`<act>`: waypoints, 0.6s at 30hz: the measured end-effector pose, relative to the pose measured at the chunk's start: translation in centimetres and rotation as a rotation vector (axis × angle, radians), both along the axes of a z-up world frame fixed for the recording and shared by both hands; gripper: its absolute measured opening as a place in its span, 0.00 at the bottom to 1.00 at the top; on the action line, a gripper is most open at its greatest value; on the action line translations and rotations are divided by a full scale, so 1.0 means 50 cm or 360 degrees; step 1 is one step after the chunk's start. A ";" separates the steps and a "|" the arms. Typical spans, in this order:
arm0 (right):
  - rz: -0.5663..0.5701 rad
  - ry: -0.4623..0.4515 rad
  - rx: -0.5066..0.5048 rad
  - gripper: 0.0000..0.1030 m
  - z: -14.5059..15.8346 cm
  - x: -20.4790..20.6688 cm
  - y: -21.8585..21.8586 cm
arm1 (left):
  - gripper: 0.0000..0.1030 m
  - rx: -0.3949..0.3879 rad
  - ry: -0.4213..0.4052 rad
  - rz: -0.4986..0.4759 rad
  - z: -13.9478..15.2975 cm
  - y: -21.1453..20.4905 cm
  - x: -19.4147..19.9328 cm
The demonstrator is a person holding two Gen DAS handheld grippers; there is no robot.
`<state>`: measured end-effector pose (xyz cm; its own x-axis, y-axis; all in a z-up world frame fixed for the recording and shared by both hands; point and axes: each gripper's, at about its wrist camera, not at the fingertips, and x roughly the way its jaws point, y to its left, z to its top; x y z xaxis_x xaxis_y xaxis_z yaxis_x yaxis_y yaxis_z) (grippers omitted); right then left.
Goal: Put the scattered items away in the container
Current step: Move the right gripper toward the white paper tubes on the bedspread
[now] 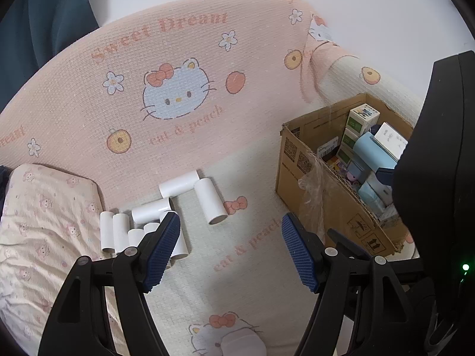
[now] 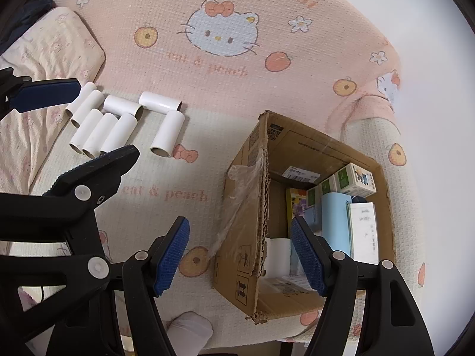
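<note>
Several white cardboard tubes [image 1: 207, 200] lie scattered on a pink and cream cartoon-cat bedspread, and the right wrist view shows the same tubes [image 2: 167, 133]. An open cardboard box [image 1: 326, 195] stands to their right, holding small cartons and a pale blue pack. My left gripper [image 1: 230, 222] is open and empty, its left finger above the nearest tubes. My right gripper [image 2: 240, 225] is open and empty above the near wall of the box [image 2: 246, 267]. A white roll [image 2: 277, 255] stands inside the box. From the right wrist I see the left gripper [image 2: 107, 117] open over the tubes.
A patterned pillow [image 1: 44, 222] lies left of the tubes, also visible as the pillow [image 2: 53, 44]. Crumpled clear tape [image 2: 240, 195] hangs off the box corner. A white sock-like shape [image 2: 190, 332] sits at the bed's near edge. A white wall lies beyond the bed.
</note>
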<state>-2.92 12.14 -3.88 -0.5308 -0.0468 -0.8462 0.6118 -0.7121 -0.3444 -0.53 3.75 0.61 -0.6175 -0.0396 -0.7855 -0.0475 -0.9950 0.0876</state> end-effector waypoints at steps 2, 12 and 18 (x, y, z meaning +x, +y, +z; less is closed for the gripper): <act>0.0009 -0.0030 -0.0010 0.67 -0.004 -0.003 0.000 | 0.72 0.0004 -0.0011 0.0003 -0.002 -0.002 -0.004; 0.0053 -0.0130 -0.0017 0.67 -0.042 -0.021 -0.023 | 0.72 0.0063 -0.0102 0.0031 -0.039 -0.030 -0.036; 0.0159 -0.0280 -0.0130 0.67 -0.089 -0.034 -0.053 | 0.72 0.0223 -0.0286 0.0240 -0.117 -0.106 -0.073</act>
